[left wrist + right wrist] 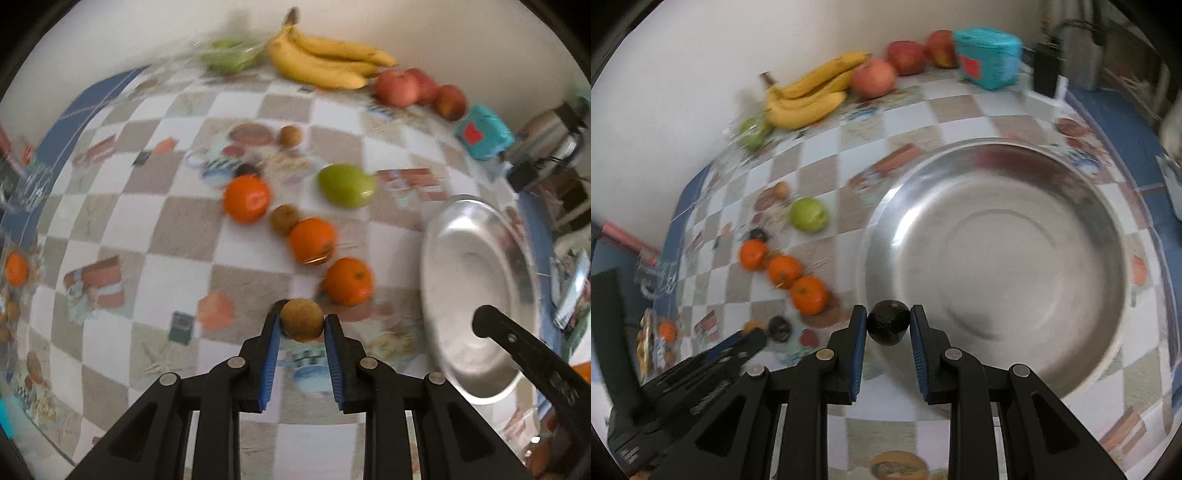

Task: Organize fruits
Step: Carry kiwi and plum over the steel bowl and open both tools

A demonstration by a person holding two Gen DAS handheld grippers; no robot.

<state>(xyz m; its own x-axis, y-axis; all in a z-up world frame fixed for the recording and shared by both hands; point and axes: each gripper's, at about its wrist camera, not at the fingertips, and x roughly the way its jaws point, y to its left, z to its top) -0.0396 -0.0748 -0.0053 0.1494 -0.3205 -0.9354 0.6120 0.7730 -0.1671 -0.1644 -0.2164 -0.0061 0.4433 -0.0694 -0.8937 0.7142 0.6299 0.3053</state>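
Left gripper (301, 322) clamped brown fruit (301, 319); right gripper (888, 326) clamped dark fruit (888, 322) at steel bowl (1108, 229) rim. Best lowered inside before release.

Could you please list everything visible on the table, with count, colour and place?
bananas: one bunch, yellow, by the wall
apples: three, red, beside the bananas
packet: one, teal, right of the apples
oranges: three, orange, in a diagonal row mid-table
green fruit: one, mid-table
bowl: one, steel, empty
tablecloth: one, checked
brown fruit: one, in the left hand-held gripper
dark fruit: one, black, in the right hand-held gripper
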